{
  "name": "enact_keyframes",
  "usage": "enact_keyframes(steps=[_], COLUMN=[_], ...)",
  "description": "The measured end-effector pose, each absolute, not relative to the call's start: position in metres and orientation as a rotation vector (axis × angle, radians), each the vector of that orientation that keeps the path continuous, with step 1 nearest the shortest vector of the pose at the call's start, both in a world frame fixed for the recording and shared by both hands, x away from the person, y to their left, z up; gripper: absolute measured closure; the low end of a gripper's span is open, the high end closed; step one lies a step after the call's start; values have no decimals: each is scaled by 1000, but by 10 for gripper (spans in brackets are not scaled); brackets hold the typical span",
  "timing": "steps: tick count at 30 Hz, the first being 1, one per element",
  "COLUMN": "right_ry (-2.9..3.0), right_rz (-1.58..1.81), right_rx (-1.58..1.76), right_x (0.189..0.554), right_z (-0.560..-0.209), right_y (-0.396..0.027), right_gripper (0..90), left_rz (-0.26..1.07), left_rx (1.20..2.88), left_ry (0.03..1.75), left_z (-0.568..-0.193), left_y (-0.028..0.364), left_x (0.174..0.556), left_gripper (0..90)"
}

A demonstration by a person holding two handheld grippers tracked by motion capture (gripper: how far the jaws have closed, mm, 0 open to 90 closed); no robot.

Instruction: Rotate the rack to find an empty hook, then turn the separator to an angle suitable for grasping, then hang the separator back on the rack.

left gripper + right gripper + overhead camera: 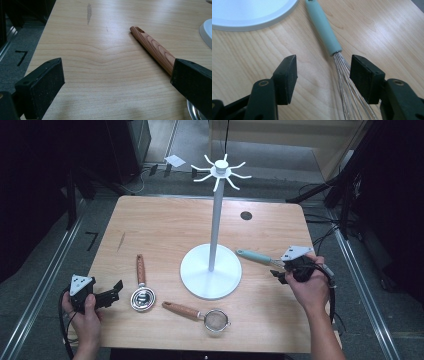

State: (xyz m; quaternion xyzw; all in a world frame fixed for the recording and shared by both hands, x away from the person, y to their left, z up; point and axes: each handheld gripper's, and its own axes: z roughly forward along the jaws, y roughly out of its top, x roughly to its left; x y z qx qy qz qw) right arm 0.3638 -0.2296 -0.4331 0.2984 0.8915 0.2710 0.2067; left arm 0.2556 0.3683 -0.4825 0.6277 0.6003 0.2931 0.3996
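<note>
**Whisk lying by the rack, right gripper over its wires**

Light wood-grain table [165, 227] with a small dark streak near its left side, grey carpet and metal floor rails around it. The right gripper [323, 75] has its jaws spread, straddling the whisk [324, 32] wires without pinching them; whisk lies flat just beside the white hook stand [212, 270]. Left gripper [117, 82] sits spread wide too, nothing between, a wooden-handled utensil [153, 48] next to it
</note>
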Motion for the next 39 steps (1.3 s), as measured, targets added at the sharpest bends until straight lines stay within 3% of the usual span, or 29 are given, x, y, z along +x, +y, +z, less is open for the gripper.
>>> enact_keyframes(steps=[18,39], right_ry=[2699,2821], right_rz=[537,352], right_rx=[751,742], right_x=[418,443], right_z=[-426,-442], right_y=[-210,-202], right_gripper=[450,536], left_rz=[735,724], left_rx=[1592,1594], left_ry=[1509,1506], left_z=[-482,-483], left_y=[369,369], left_x=[255,256], left_gripper=[0,0])
